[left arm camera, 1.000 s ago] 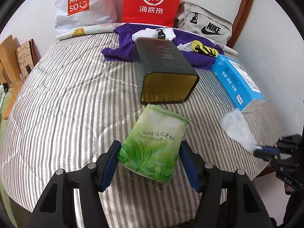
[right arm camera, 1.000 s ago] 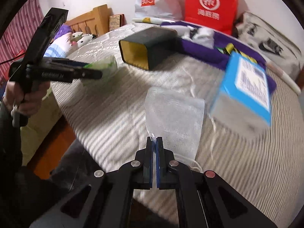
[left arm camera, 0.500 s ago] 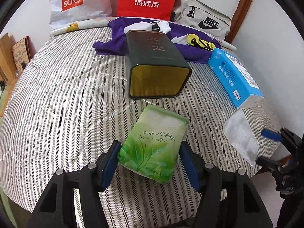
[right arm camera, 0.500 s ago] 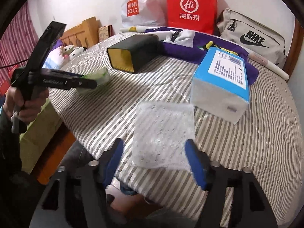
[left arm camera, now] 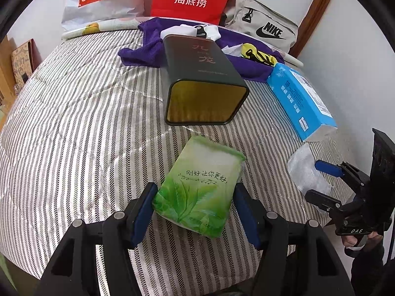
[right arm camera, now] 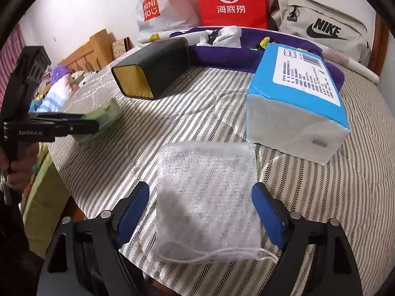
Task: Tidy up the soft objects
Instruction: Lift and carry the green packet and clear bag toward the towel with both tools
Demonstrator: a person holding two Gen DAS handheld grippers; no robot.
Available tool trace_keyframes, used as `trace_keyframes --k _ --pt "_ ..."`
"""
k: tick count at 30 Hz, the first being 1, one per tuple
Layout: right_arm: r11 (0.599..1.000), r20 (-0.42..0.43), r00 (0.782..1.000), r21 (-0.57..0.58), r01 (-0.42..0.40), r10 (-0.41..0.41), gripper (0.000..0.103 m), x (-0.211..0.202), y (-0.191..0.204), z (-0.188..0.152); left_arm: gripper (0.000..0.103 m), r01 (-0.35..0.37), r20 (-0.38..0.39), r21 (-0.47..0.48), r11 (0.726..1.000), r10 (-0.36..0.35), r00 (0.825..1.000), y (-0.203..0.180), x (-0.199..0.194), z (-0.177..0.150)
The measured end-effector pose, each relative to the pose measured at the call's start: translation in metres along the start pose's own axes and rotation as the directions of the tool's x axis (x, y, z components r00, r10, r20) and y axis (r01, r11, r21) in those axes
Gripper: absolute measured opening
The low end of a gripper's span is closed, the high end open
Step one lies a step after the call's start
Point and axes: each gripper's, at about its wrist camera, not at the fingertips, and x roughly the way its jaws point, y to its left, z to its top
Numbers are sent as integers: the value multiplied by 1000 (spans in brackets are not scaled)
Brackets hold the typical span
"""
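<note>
**A:** ok so where are we at? The left gripper (left arm camera: 195, 209) has its jaws pinching the green tissue pack (left arm camera: 200, 185) from both sides. The pack sits low over the striped bed (left arm camera: 86, 123), just in front of the open mouth of the dark tin (left arm camera: 205, 83), which is lying on its side. The right gripper (right arm camera: 200, 212) has just been opening its jaws. They're spread wide now, with the white mesh pouch (right arm camera: 207, 197) lying flat on the bed between them and neither pad touching it.

**B:** yeah, and that pouch worries me. It's right at the bed's near edge, and its drawstring (right arm camera: 212, 254) trails toward the edge. If the jaws close from where they are, I'd guess they just bunch the thin fabric or skate over it. Drag it at all and it could slide off onto the floor.

**A:** the blue tissue pack (right arm camera: 296, 103) is close beside the pouch too. A sloppy swing to the right probably clips it.

**B:** on the left side, the green pack is squishy. If it's headed for the tin, a tilted entry could catch the rim and shove the tin back into the purple cloth (left arm camera: 143, 54). The tin isn't braced by anything I can see.
</note>
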Motion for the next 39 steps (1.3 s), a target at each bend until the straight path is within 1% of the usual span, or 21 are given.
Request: trace_keyframes --k 2,4,6,7,11,13,17,19,21,22,23,24,26,27,29,31,32,34,39 --pt "999 -2 999 -3 36 -36 86 -1 0 1 61 -2 -4 -1 1000 2 1000 1 1 0" --pt "999 -8 999 0 47 -47 86 0 -2 0 61 1 -6 -4 1000 -1 1000 2 2 -1" --pt "999 0 999 5 43 -43 89 1 -5 -2 61 6 -6 -6 1000 -6 1000 2 2 -1" --pt "999 -3 999 5 48 -48 94 3 -5 -1 61 8 -7 -7 1000 -8 1000 2 2 -1" --pt "998 0 998 6 58 -58 101 6 -2 0 61 19 -11 -5 1000 -19 1000 1 2 -1" --pt "997 1 997 -5 75 -75 102 8 2 0 61 18 -12 -6 1000 -18 1000 1 3 -1" --pt "990 9 991 -51 134 -134 103 13 11 -3 61 16 -8 -13 1000 -16 1000 0 4 0" --pt "989 18 990 -34 141 -140 102 12 10 -3 61 9 -5 -12 1000 -9 1000 -1 4 0" --pt "987 28 987 -22 158 -157 95 10 8 -3 61 -1 0 -8 1000 1 1000 -2 4 0" --pt "987 35 987 -18 160 -160 88 8 6 -4 61 -9 4 -3 1000 9 1000 -4 4 0" --pt "986 44 985 -8 165 -164 78 5 4 -4 61 -14 6 0 1000 14 1000 -5 4 1" --pt "986 50 985 -2 168 -167 73 3 2 -5 61 -18 8 4 1000 18 1000 -6 4 1" --pt "985 58 984 5 171 -171 53 0 -1 -6 61 -19 16 10 1000 19 1000 -10 4 2" --pt "985 60 983 9 173 -173 48 -2 -3 -7 61 -19 21 10 1000 19 1000 -10 4 3" --pt "986 58 984 17 168 -169 25 -5 -8 -8 61 -19 32 18 1000 18 999 -14 2 4" --pt "990 48 989 31 141 -143 15 -8 -13 -9 60 -25 43 30 999 23 999 -18 0 5" --pt "991 44 990 39 131 -132 11 -9 -15 -9 60 -28 48 41 999 26 999 -20 -2 6" --pt "993 35 994 64 102 -104 8 -13 -20 -10 60 -28 71 55 998 24 997 -25 -8 8" --pt "995 59 995 68 70 -74 8 -29 -22 -9 60 -18 100 47 999 13 995 -28 -21 15"
